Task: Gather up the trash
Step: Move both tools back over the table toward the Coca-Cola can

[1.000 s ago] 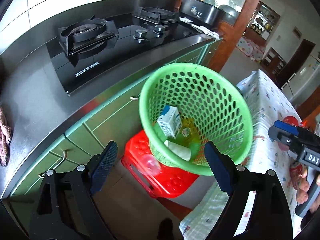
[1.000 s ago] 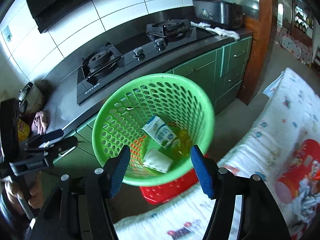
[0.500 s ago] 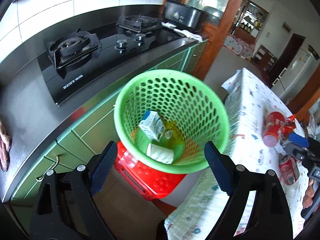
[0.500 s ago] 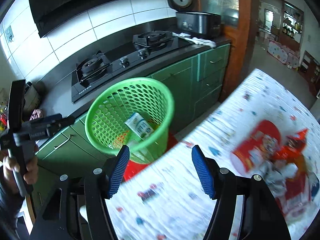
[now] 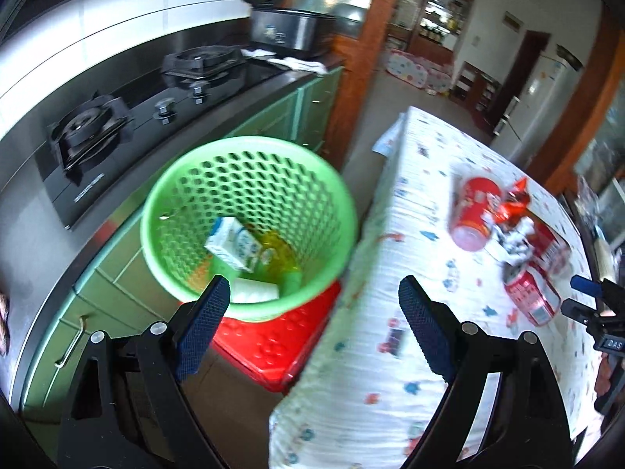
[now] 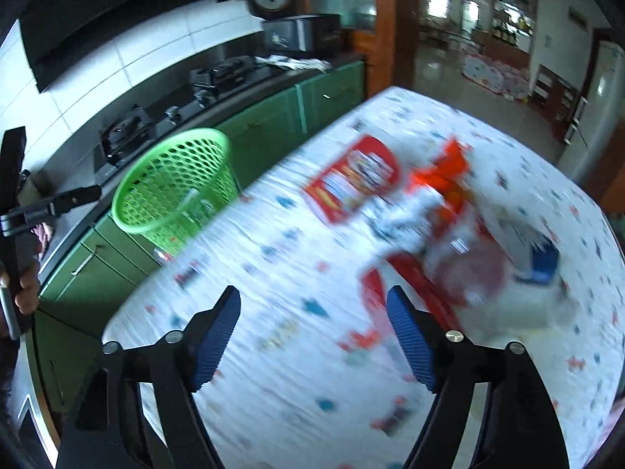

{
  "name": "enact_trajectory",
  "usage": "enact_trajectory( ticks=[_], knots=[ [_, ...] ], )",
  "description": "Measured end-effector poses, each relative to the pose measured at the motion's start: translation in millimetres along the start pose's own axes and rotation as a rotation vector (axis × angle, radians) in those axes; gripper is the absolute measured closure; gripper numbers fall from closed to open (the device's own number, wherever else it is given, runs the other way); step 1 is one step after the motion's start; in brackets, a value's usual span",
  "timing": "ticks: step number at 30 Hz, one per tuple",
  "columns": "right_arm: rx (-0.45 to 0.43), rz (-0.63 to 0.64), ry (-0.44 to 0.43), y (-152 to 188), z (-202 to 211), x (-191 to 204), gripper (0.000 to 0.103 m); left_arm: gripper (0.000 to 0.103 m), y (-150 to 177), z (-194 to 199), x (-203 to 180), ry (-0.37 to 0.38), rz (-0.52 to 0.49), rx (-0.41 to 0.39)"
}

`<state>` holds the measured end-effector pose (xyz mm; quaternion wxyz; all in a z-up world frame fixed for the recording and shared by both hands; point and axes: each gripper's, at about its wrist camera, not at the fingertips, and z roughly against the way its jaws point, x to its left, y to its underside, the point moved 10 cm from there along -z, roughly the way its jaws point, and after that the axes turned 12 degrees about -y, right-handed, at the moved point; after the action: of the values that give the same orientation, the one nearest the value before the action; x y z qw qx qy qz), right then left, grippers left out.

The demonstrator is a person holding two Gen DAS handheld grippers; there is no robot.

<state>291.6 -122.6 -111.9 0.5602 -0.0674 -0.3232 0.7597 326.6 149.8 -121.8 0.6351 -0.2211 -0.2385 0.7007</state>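
Both hand-held grippers, the left hand-held gripper [image 5: 310,328] and the right hand-held gripper [image 6: 314,336], are spread wide and hold nothing. Farther off, red trash [image 5: 474,215] lies on the worktop [image 5: 375,351]. The green basket [image 5: 250,148] stands left of it, holding a carton [image 5: 234,242].

In the right wrist view motion blur smears the trash pile [image 6: 441,211] on the patterned tablecloth [image 6: 297,351], so its red packets and pale wrappers cannot be told apart. The green basket [image 6: 172,183] hides its contents behind its near wall there. In the left wrist view, the right gripper [image 5: 586,305] is cut off by the right edge.
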Motion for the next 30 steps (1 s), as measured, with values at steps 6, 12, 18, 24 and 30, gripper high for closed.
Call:
enact_trajectory(
  ticks=[6,12,18,24,30],
  knots=[
    [0.043,-0.027,0.047,29.6,9.7,-41.5,0.023,0.016,5.5,0.9,-45.5,0.041,-0.065,0.011],
    [0.118,-0.002,0.050,41.6,-7.2,-68.1,0.023,0.016,1.0,-10.1,-82.5,0.066,-0.112,0.028],
    [0.167,0.046,0.019,40.4,-31.4,-79.0,0.020,0.016,-10.9,-28.4,-107.5,0.074,-0.138,0.047],
    [0.192,0.073,0.005,34.5,-49.7,-84.7,0.020,0.016,-23.7,-45.4,-124.8,0.072,-0.163,0.056],
    [0.222,0.086,-0.035,36.1,-59.8,-80.1,0.020,0.016,-37.6,-58.9,-142.3,0.090,-0.175,0.070]
  ],
)
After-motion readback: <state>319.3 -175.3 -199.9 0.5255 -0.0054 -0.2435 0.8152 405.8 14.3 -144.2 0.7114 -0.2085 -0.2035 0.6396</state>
